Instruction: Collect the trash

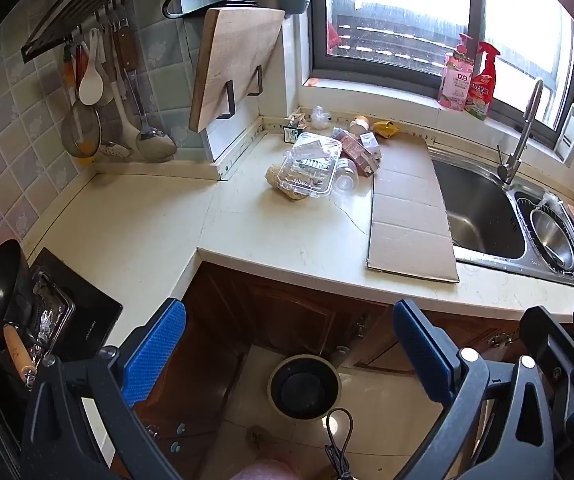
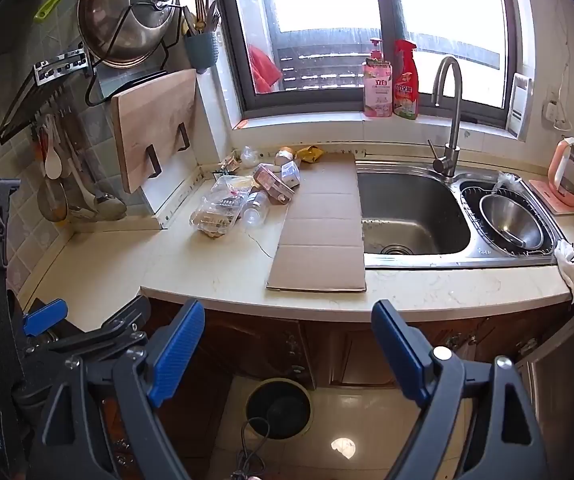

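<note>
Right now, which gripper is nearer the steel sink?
Right. The right gripper hangs open almost in front of the sink; the left gripper, also open, sits further left, nearer the stove side.

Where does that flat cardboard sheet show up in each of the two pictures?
Left wrist view: cardboard right of centre, on the counter, left of the sink.
Right wrist view: cardboard at centre, again left of the sink.
Shared landmark: the red bottle on the windowsill.

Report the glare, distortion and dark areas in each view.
Left wrist view: the window is blown out white, the countertop edge bows from fisheye, and the corners vignette black. Right wrist view: the window again overexposed, a bright glint on the floor tile, and the left edge dark.
</note>
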A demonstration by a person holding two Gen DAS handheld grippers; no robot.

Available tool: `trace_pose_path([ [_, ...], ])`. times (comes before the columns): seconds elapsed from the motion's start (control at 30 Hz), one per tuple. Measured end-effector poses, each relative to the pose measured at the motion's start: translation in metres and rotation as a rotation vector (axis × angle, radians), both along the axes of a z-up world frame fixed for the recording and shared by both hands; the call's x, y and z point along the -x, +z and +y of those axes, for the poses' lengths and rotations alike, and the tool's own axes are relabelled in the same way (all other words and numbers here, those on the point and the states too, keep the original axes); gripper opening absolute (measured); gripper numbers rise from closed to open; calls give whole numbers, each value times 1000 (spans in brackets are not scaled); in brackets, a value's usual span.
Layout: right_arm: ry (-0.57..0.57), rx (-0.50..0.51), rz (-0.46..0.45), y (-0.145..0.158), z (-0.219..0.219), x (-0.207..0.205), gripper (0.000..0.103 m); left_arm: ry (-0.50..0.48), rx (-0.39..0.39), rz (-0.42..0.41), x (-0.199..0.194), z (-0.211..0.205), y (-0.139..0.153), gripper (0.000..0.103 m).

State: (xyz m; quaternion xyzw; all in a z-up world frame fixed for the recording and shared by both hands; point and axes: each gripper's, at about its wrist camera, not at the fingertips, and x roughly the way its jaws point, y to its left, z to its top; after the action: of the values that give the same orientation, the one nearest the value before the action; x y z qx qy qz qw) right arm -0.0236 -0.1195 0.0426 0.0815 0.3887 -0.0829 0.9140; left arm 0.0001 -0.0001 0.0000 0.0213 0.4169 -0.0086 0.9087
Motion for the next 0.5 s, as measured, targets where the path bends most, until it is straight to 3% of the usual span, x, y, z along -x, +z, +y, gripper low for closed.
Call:
trace_pose_path([
  [0.5, -2, -3, 10, -4, -3, 0, 86, 0, -1, 5, 0, 0, 0, 102],
])
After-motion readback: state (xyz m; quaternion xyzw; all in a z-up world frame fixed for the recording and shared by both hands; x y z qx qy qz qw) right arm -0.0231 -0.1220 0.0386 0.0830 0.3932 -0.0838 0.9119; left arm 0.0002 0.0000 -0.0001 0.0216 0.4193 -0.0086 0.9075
